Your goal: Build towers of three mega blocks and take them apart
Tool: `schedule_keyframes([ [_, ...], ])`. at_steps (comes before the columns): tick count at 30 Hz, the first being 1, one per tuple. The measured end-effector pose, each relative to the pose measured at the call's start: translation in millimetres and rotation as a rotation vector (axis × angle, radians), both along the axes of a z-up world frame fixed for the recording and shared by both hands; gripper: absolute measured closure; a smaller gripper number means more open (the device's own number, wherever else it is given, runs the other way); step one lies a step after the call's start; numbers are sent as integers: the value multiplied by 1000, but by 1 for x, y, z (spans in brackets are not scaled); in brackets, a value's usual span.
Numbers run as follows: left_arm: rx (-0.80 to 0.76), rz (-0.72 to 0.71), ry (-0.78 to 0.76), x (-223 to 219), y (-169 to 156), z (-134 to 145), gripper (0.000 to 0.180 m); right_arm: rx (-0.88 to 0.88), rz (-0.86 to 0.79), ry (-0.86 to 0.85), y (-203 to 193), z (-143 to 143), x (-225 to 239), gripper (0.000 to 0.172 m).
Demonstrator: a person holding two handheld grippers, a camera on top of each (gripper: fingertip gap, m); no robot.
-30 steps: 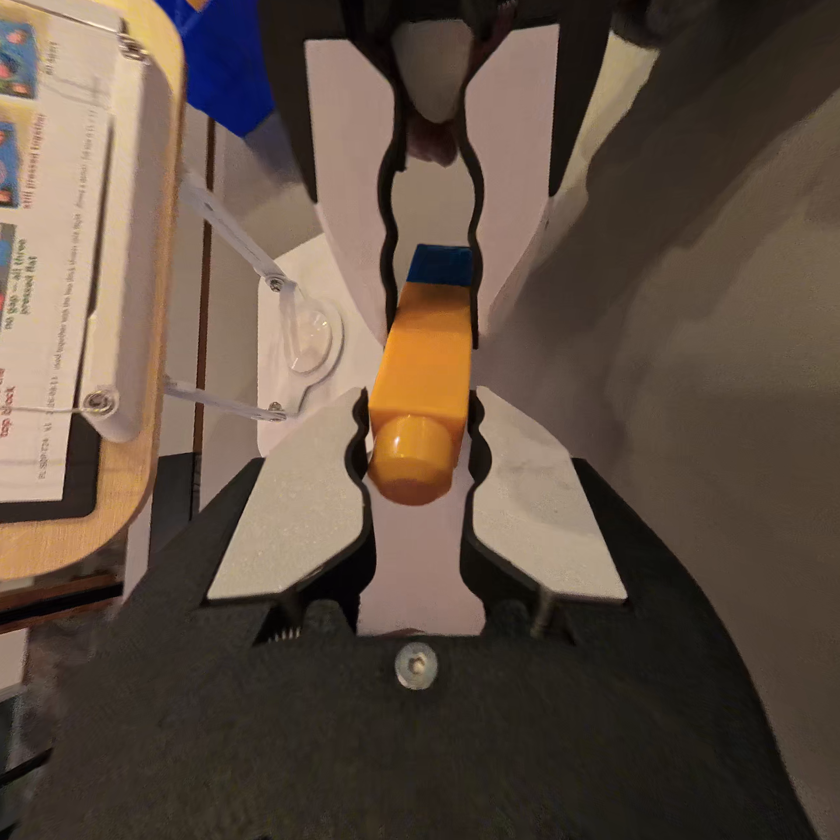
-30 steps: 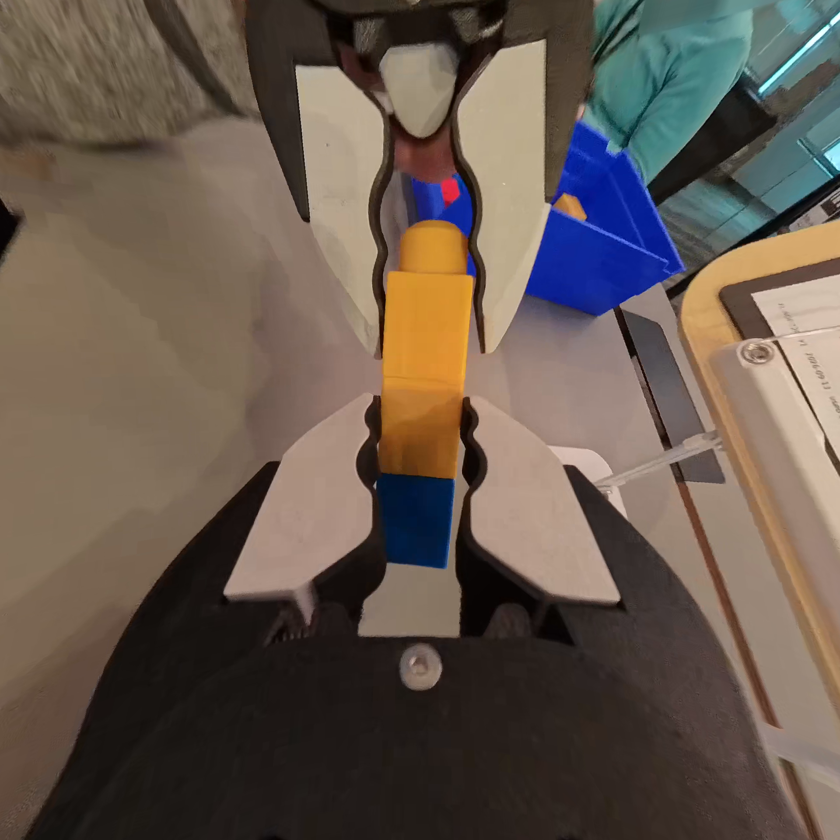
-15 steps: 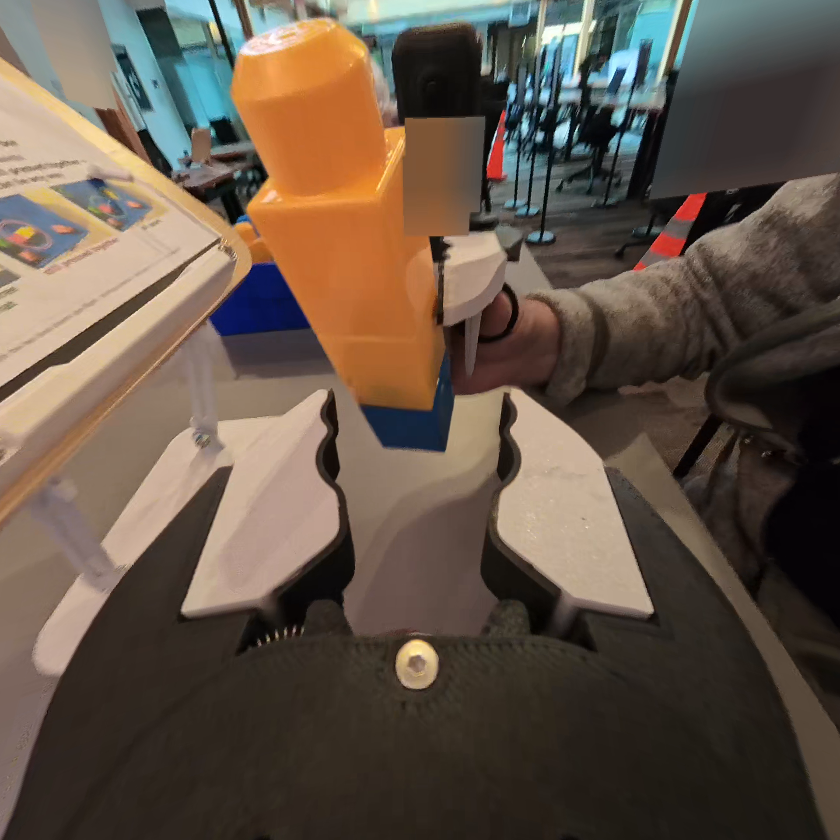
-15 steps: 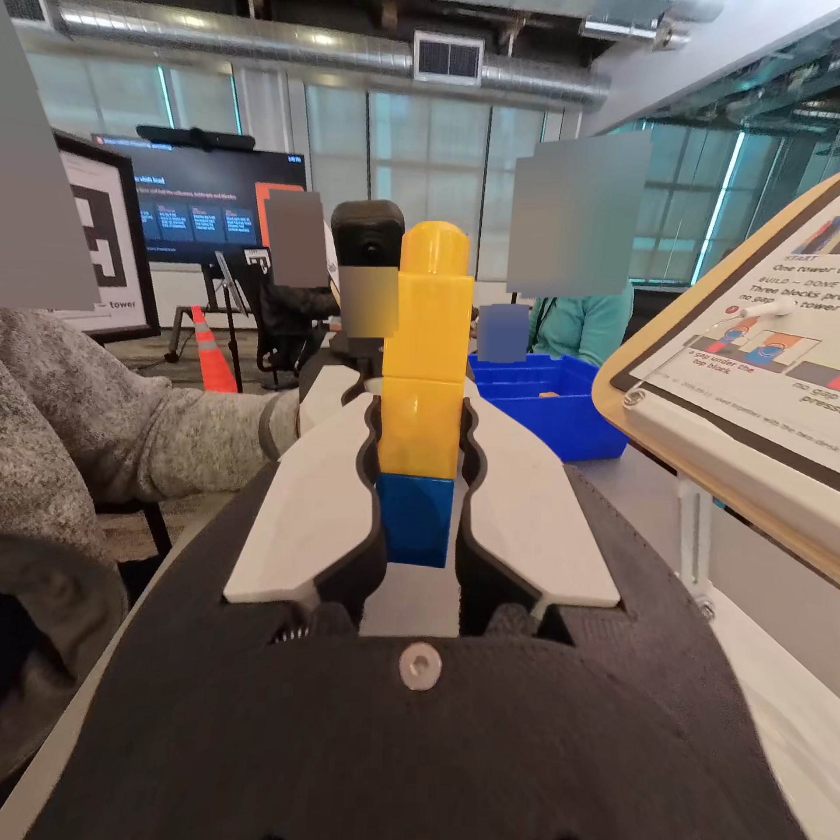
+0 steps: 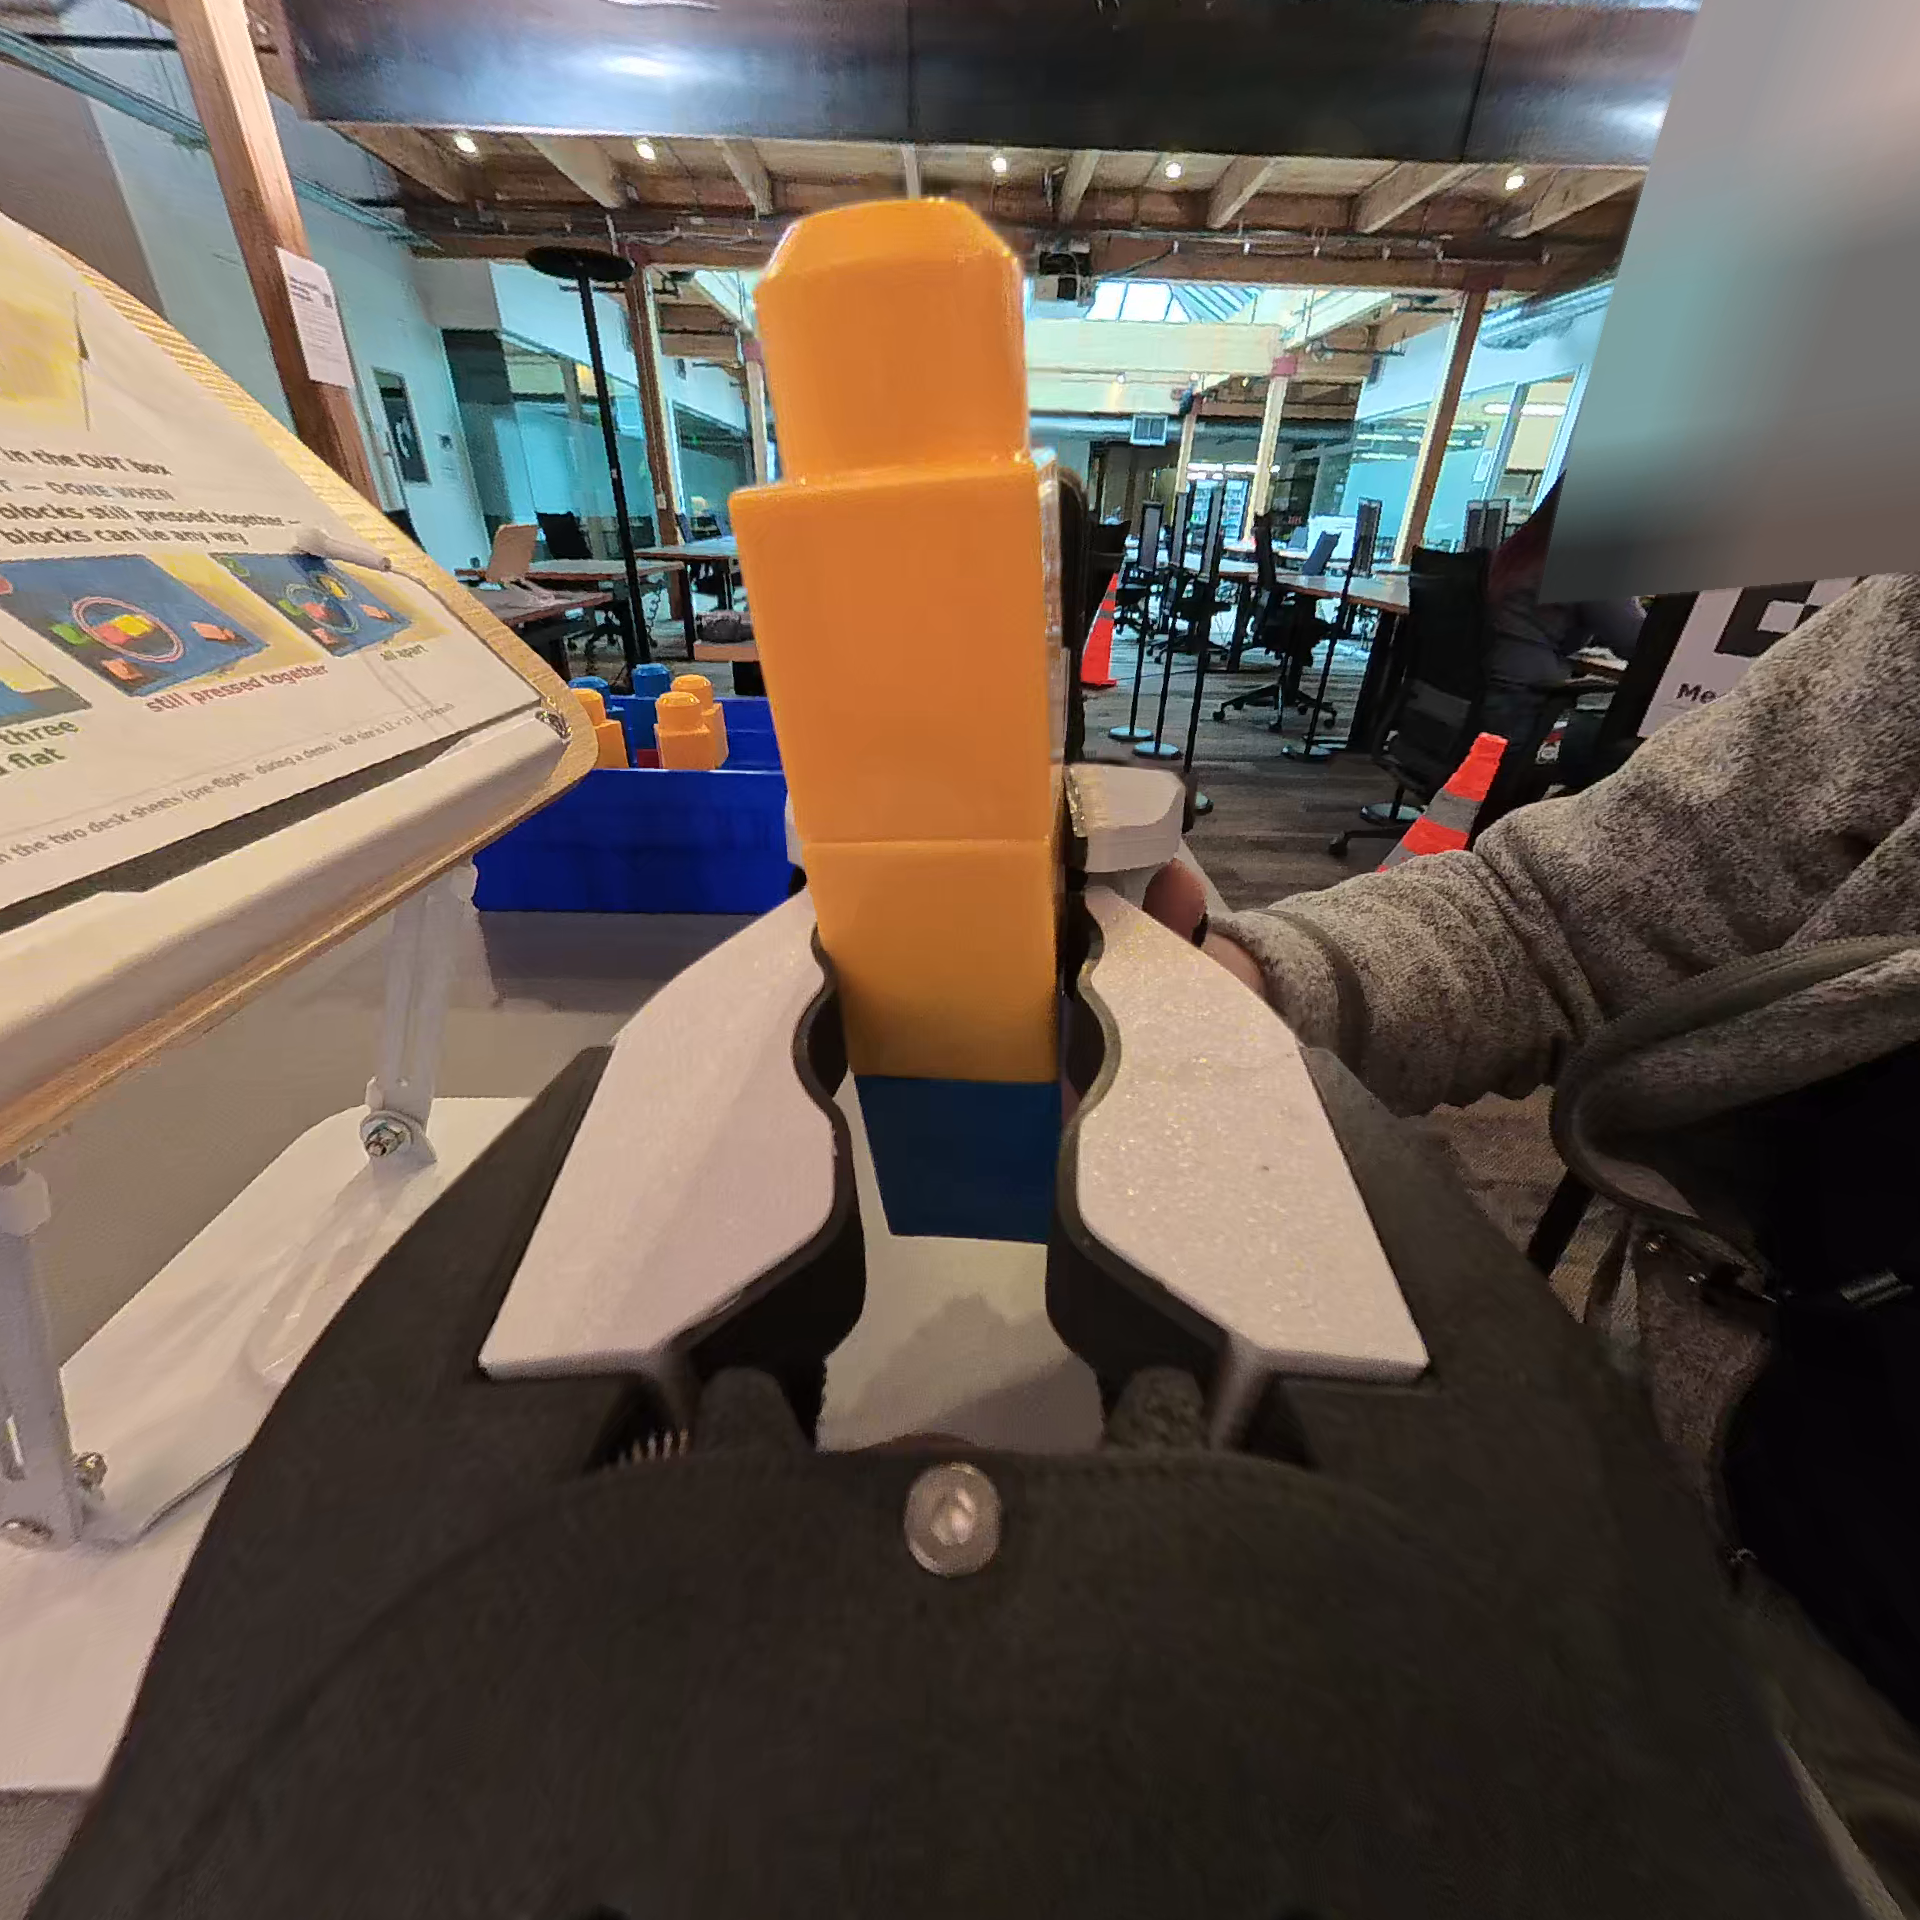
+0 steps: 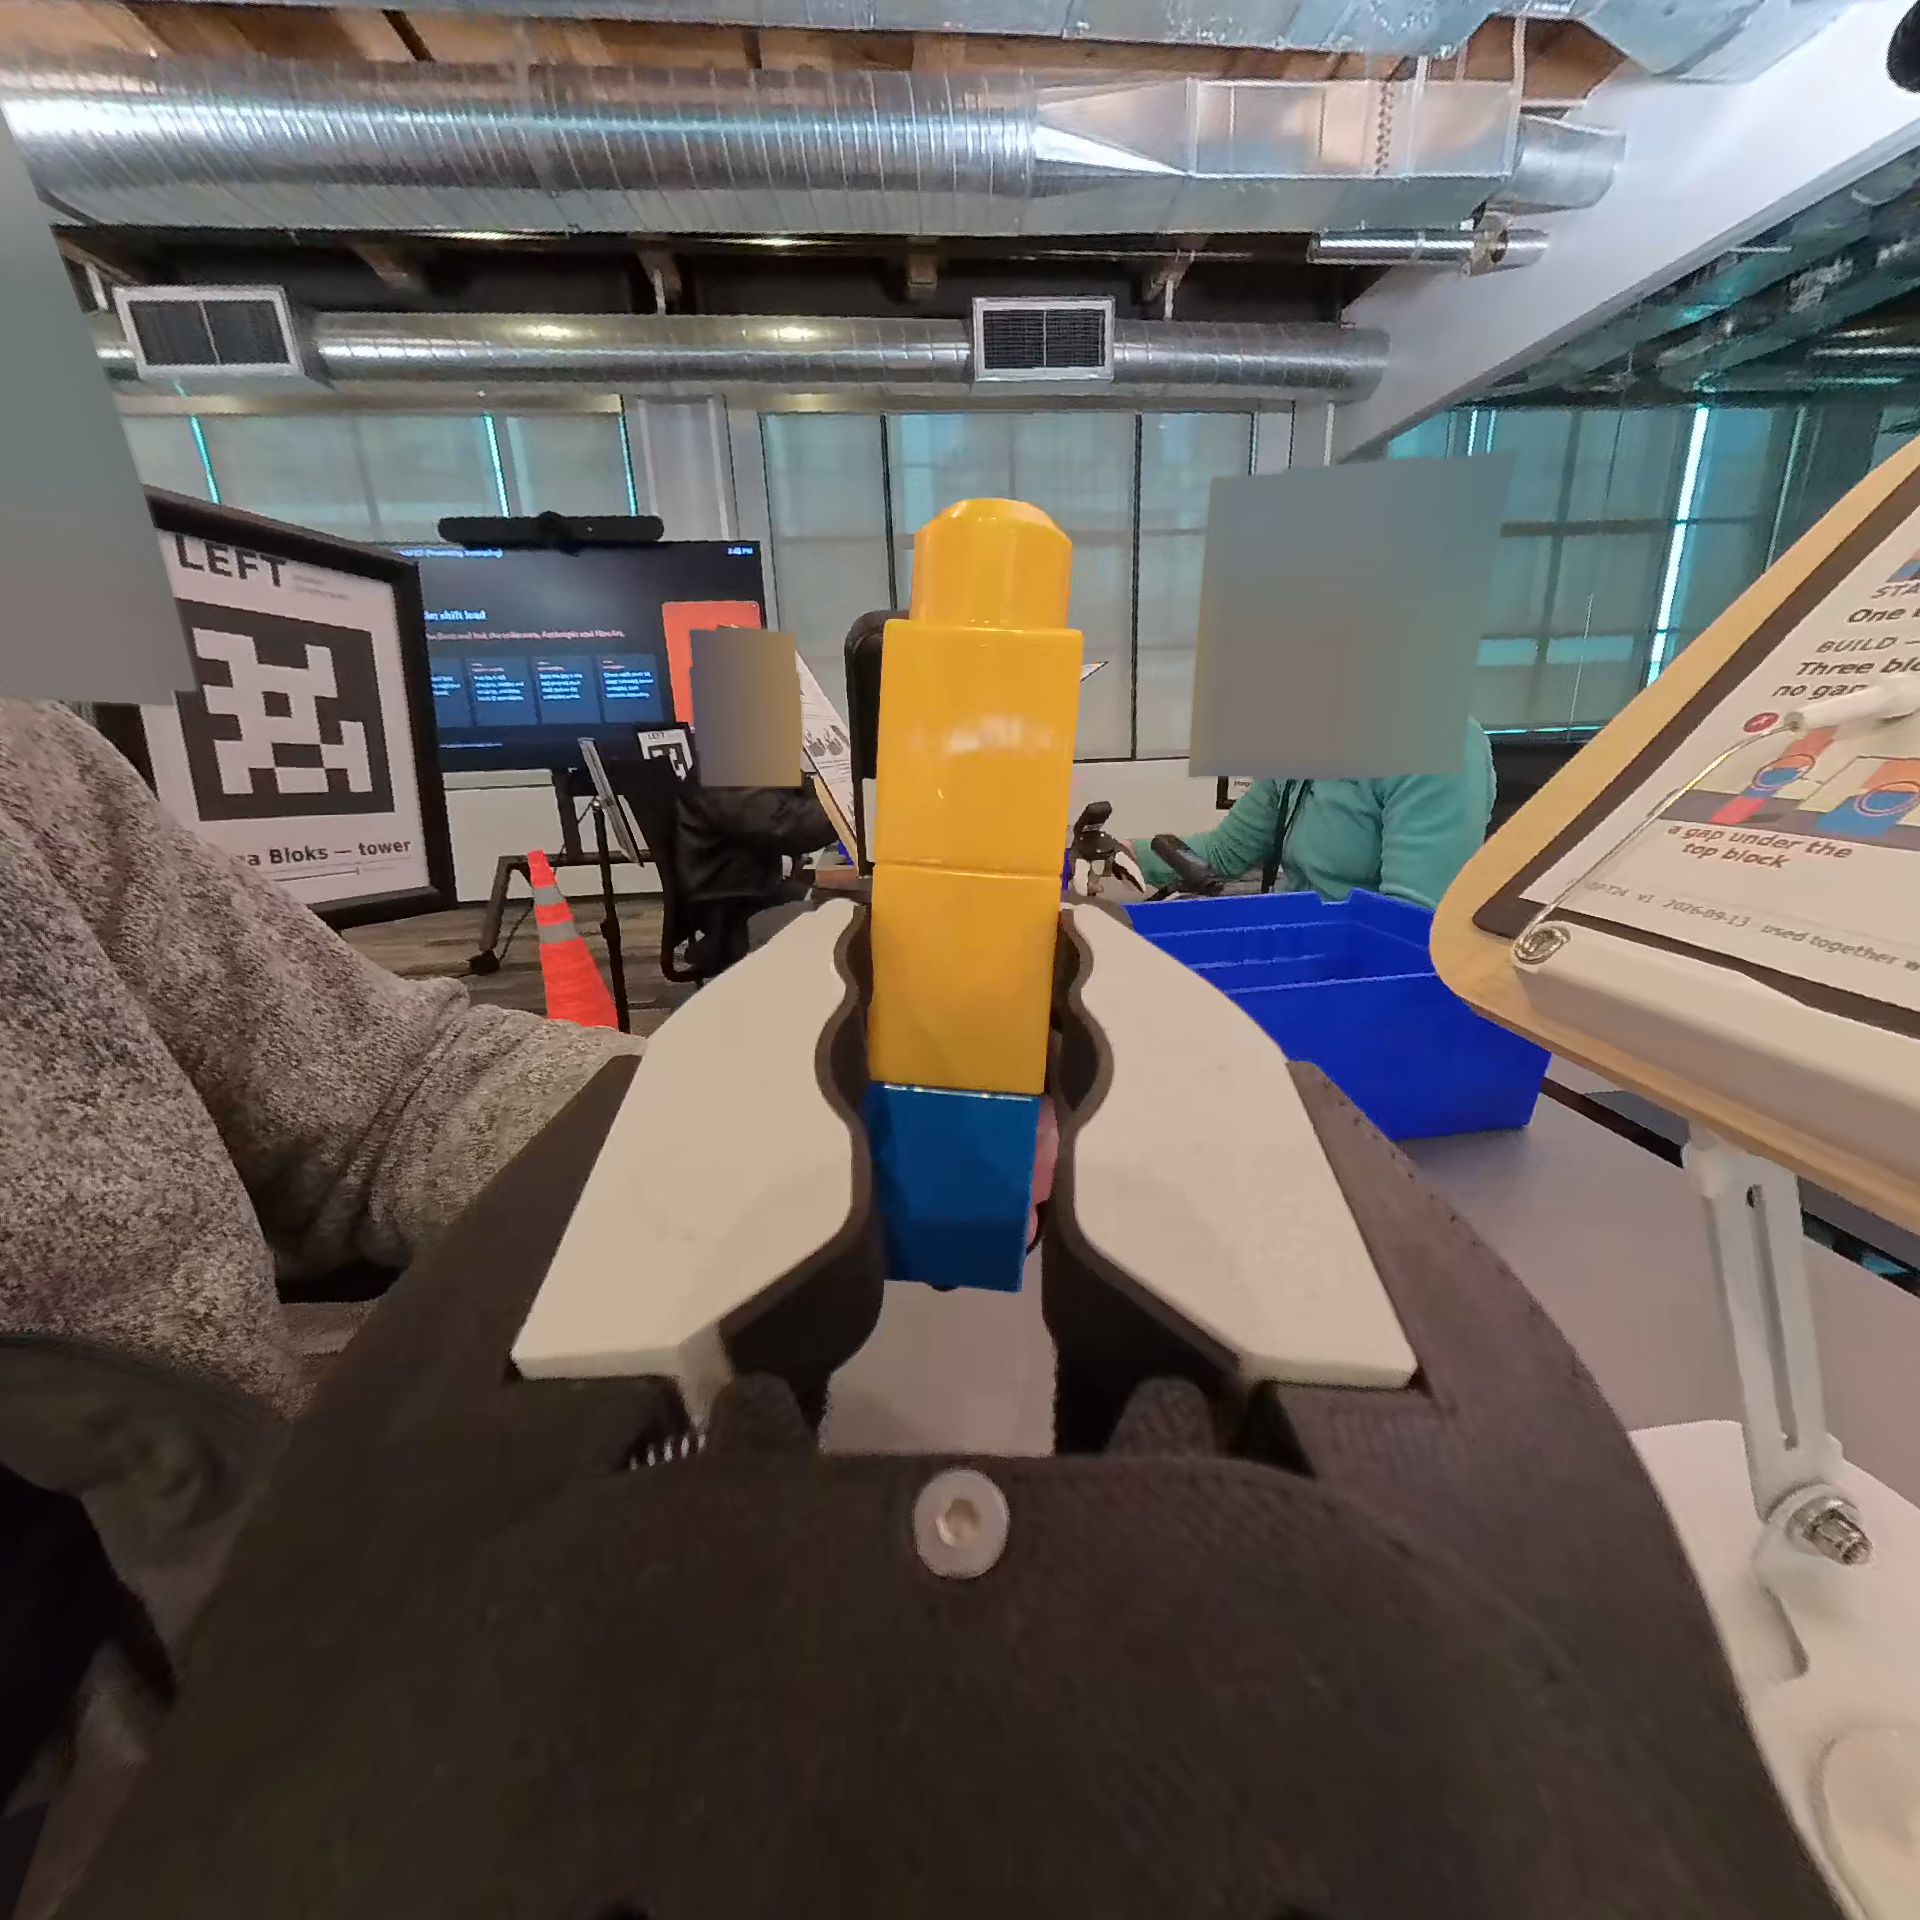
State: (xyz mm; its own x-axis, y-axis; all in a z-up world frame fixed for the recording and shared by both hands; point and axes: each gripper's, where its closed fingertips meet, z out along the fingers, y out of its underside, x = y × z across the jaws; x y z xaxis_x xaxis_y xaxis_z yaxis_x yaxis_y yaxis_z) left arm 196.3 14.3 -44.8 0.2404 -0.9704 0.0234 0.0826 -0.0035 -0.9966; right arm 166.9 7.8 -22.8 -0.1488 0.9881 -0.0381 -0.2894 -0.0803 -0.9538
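Note:
A tower of mega blocks, two orange blocks (image 5: 914, 675) on a blue block (image 5: 961, 1158), stands upright between both grippers, stud on top. My left gripper (image 5: 945, 977) is shut on it at the lower orange block. My right gripper (image 6: 961, 956) is shut on the same tower (image 6: 971, 831) from the opposite side, its pads on the lower orange block above the blue block (image 6: 951, 1184). One fingertip of the right gripper (image 5: 1127, 821) shows behind the tower in the left wrist view.
A blue bin (image 5: 634, 842) holding several orange and blue blocks (image 5: 686, 722) stands behind the tower; another blue bin (image 6: 1340, 997) shows in the right wrist view. A tilted instruction board (image 5: 208, 675) on a white stand is at the side (image 6: 1714, 883). A grey sleeve (image 5: 1558, 883) is close.
Both grippers swung up from pointing down at the table to level. The left gripper let go of the top orange block, opened wide, then shut lower on the tower. The right kept its hold.

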Motion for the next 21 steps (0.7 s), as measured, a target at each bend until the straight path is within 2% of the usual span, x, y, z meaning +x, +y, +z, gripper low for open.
schedule_keyframes([
  [3, 11, 8, 60, -2, 1, -4, 143, 2, 10, -36, 1, -3, -1, 137],
  [4, 15, 15, 97, -2, 1, -8, 144, -3, 1, -49, 3, -4, -1, 125],
  [5, 17, 13, 116, -2, 1, -11, 144, 1, 6, -61, 3, -5, -1, 121],
  [10, 6, -4, 202, 1, 0, -24, 145, 28, -7, -71, 5, -1, 4, 114],
  [15, 5, -7, 331, 6, 0, -44, 145, 77, -24, -142, 6, -6, 6, 124],
  [17, -16, -11, 345, 4, 1, -48, 145, 93, -21, -179, 5, -11, 5, 134],
  [21, -18, -14, 380, 2, 2, -53, 145, 86, 9, -228, 4, -17, 4, 135],
])
